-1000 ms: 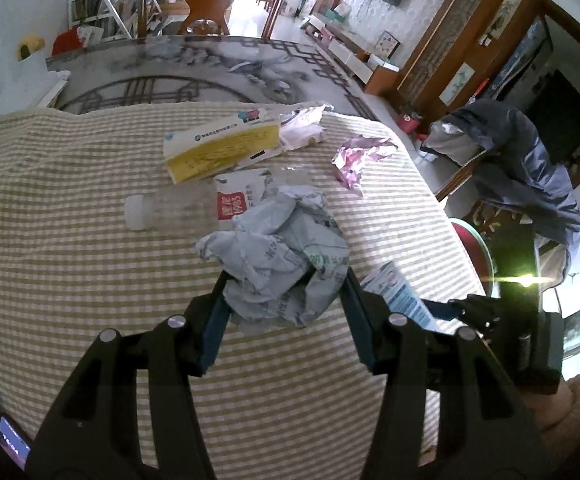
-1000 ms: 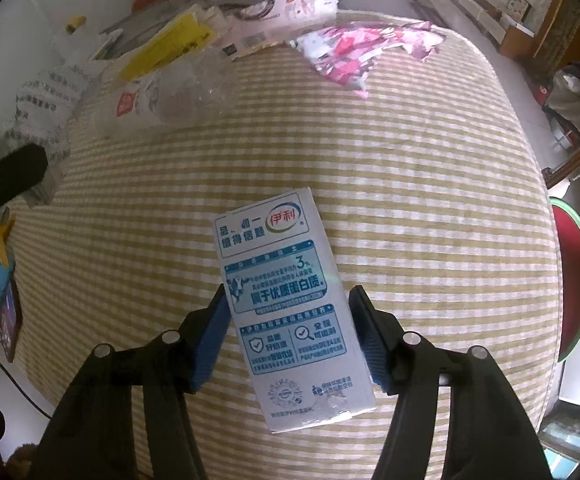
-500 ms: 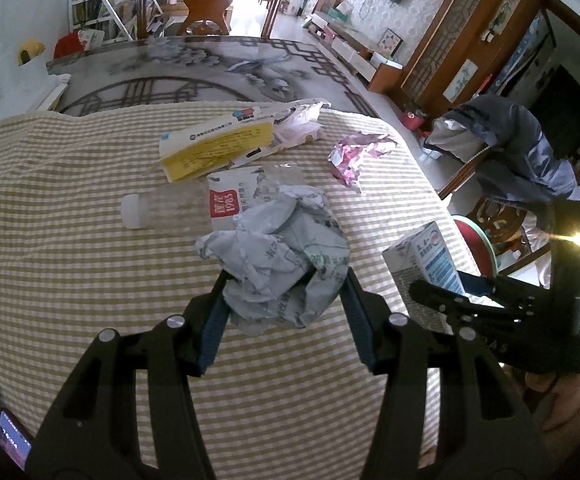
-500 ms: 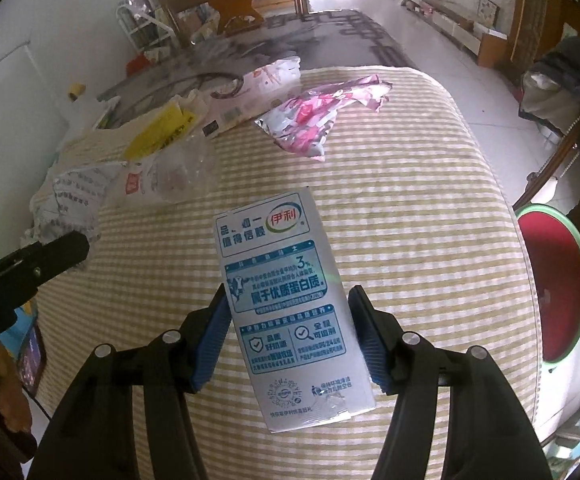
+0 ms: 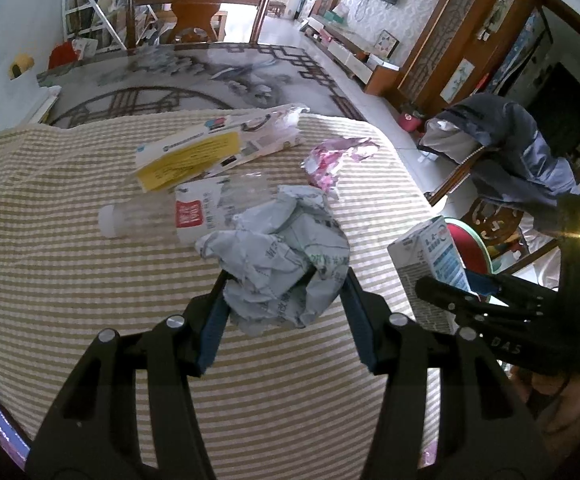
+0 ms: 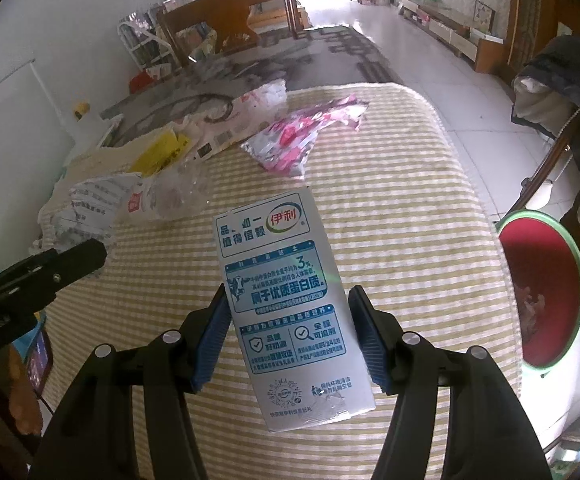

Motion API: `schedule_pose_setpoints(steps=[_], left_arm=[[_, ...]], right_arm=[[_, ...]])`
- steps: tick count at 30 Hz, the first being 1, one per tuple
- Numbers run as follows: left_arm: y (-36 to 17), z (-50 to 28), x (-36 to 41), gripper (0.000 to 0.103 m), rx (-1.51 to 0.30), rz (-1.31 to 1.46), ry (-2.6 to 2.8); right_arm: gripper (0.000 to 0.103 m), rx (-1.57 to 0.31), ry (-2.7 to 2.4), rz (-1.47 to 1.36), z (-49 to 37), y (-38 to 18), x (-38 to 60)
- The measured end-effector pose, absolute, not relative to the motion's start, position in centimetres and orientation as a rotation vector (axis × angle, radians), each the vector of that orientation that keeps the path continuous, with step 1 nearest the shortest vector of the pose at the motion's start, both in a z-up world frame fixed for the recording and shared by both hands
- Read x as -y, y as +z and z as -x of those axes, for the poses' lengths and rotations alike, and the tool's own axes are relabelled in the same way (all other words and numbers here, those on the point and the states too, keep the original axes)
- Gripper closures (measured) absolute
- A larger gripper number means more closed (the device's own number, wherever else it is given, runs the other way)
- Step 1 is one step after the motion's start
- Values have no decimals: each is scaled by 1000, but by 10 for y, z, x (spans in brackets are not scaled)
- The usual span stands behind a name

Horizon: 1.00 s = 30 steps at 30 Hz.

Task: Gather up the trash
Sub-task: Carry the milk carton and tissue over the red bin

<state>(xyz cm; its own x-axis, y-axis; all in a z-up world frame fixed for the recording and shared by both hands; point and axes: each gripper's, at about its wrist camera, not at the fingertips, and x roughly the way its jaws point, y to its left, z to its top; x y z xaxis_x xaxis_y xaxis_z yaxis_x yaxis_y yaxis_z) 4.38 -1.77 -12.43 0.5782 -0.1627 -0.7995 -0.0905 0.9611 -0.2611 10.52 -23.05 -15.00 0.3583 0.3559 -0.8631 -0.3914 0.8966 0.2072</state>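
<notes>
My left gripper (image 5: 286, 312) is shut on a crumpled ball of grey printed paper (image 5: 282, 256), held just above the checked tablecloth (image 5: 70, 280). My right gripper (image 6: 288, 334) is shut on a white and blue milk carton (image 6: 286, 304), lifted off the cloth; the carton (image 5: 433, 252) and right gripper (image 5: 461, 292) show at the right of the left wrist view. On the cloth lie a clear plastic bottle (image 5: 162, 216), a yellow and white box (image 5: 186, 156), a torn white bag (image 6: 250, 112) and a pink wrapper (image 6: 297, 136).
A red bin with a green rim (image 6: 537, 292) stands on the floor right of the table. A chair draped with a dark jacket (image 5: 529, 160) is beyond it. A wooden chair (image 5: 194, 12) stands at the table's far end. A phone (image 6: 38, 356) lies at the left edge.
My right gripper has lifted the milk carton up off the cloth and tilted back, bringing the room and the red bin into view. My left gripper with the paper ball shifted slightly.
</notes>
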Motion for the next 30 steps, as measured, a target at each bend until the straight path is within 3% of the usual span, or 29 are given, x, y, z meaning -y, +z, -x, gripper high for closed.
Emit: schedule_pose_setpoints(steps=[30], left_arm=[[-94, -93, 142, 51, -907, 258, -36]], right_arm=[[45, -1048, 480, -29, -157, -122, 356]])
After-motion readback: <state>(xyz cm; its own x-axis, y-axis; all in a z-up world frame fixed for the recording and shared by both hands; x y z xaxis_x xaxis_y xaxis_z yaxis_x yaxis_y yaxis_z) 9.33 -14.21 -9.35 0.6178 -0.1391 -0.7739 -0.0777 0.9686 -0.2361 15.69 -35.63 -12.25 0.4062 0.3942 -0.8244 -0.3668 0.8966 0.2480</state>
